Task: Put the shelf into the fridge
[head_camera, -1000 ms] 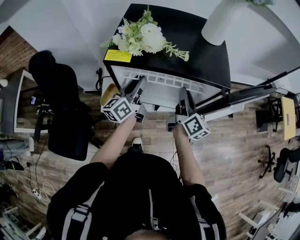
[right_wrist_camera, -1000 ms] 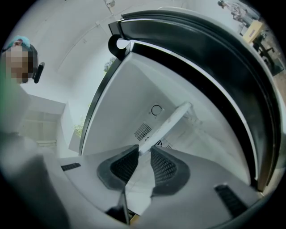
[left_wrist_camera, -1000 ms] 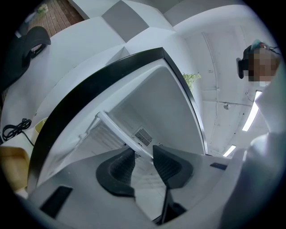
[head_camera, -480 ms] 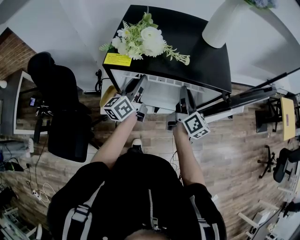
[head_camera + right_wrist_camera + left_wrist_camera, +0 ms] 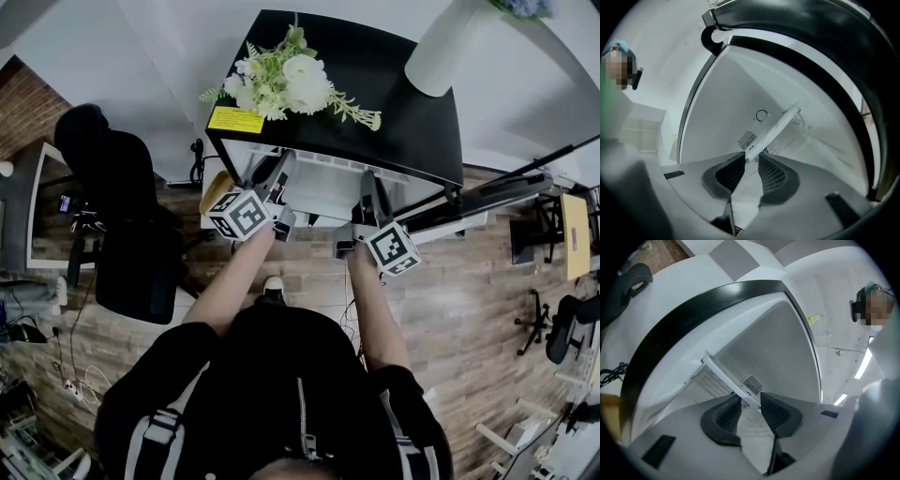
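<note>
The shelf (image 5: 323,186) is a clear pane with white trim, lying in the mouth of the small black fridge (image 5: 394,94). My left gripper (image 5: 278,174) holds its left side and my right gripper (image 5: 370,195) its right side. In the left gripper view the shelf's white bar (image 5: 723,376) runs in between the pads of my left gripper (image 5: 750,400), which are shut on it. In the right gripper view the bar (image 5: 780,123) ends between the ribbed pads of my right gripper (image 5: 751,158), which are also shut on it. Behind the bar is the fridge's white inner wall with a vent (image 5: 746,139).
A bunch of white flowers (image 5: 286,75) and a yellow sticker (image 5: 235,115) sit on the fridge top. The fridge door (image 5: 487,197) stands open to the right. A black office chair (image 5: 131,225) stands on the left over the wooden floor. A white cylinder (image 5: 441,42) rises at the back.
</note>
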`<state>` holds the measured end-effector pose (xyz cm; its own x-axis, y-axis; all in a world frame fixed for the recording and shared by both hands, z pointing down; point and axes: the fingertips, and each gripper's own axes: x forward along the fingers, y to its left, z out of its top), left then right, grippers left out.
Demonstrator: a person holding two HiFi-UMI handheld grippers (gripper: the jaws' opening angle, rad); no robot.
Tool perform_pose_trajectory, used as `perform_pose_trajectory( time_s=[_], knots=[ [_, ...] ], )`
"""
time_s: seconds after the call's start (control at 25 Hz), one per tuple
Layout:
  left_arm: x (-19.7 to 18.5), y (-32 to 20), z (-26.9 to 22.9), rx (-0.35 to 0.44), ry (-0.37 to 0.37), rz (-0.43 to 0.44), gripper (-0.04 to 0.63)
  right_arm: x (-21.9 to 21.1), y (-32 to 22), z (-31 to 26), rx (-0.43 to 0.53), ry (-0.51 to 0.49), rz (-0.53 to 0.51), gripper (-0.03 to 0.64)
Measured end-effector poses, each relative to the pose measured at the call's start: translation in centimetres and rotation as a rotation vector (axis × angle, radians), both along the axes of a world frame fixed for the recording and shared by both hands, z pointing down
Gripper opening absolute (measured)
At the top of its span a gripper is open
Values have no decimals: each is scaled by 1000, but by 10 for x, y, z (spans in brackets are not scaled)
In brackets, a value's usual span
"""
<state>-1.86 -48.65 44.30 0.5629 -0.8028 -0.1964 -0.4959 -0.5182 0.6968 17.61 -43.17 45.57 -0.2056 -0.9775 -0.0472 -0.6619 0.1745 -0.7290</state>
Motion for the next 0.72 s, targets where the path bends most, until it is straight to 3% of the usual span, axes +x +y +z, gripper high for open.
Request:
perform_pose_trajectory(
  time_s=[0.16,0.36,0.44,0.56,0.72],
  knots=[
    [0,4,0,-9,-30,5,141,1,5,-1,-9,-25,-9,83],
    [-5,21,2,4,-79,-7,141,-3,23,1,-11,27,-20,66],
    [-7,31,2,17,-125,-15,140,-5,32,5,-18,57,-37,60],
    [-10,45,3,35,-216,-14,70,-8,46,11,-32,126,-51,6],
    [-14,64,4,66,-349,0,52,-9,66,9,-22,218,-60,6]
  ],
)
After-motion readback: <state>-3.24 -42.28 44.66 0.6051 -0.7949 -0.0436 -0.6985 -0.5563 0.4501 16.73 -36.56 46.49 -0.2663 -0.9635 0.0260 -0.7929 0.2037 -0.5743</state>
